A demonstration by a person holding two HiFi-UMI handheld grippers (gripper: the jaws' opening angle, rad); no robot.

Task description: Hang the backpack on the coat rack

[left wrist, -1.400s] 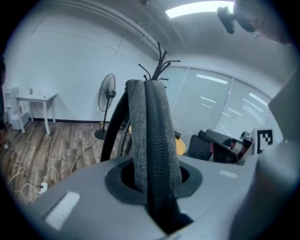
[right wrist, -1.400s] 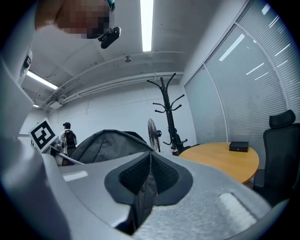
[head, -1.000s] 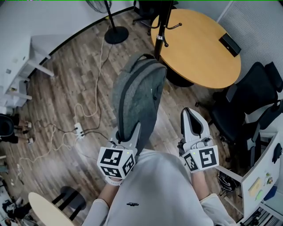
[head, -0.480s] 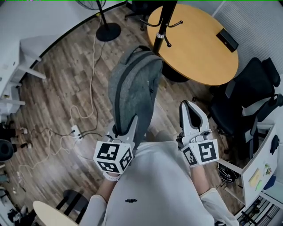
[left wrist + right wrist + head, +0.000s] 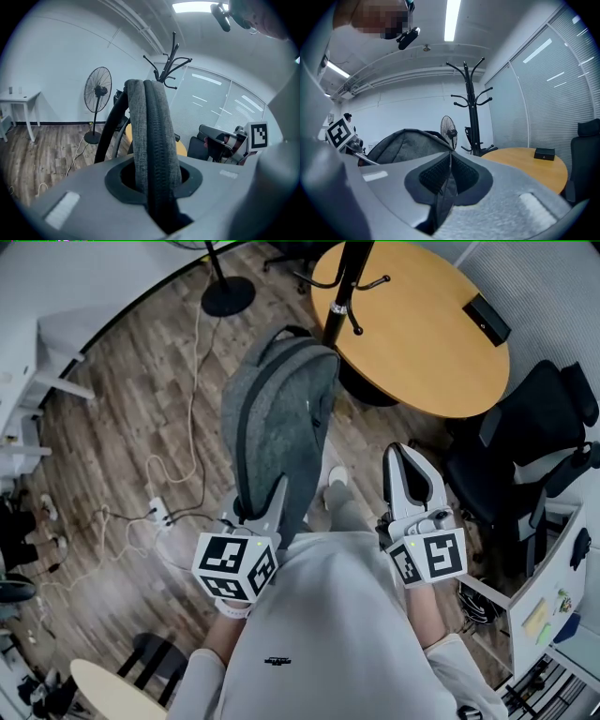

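1. Backpack, grey, is sticking out ahead of us over the wood floor. It is reaching toward the coat rack beside the round table, and it is not on any hook.
2. We are clamping the left gripper on the backpack's zippered edge, with its jaws narrowly parted around the fabric.
3. We are holding the right gripper level beside the backpack and apart from it, its jaws pressing together on nothing.
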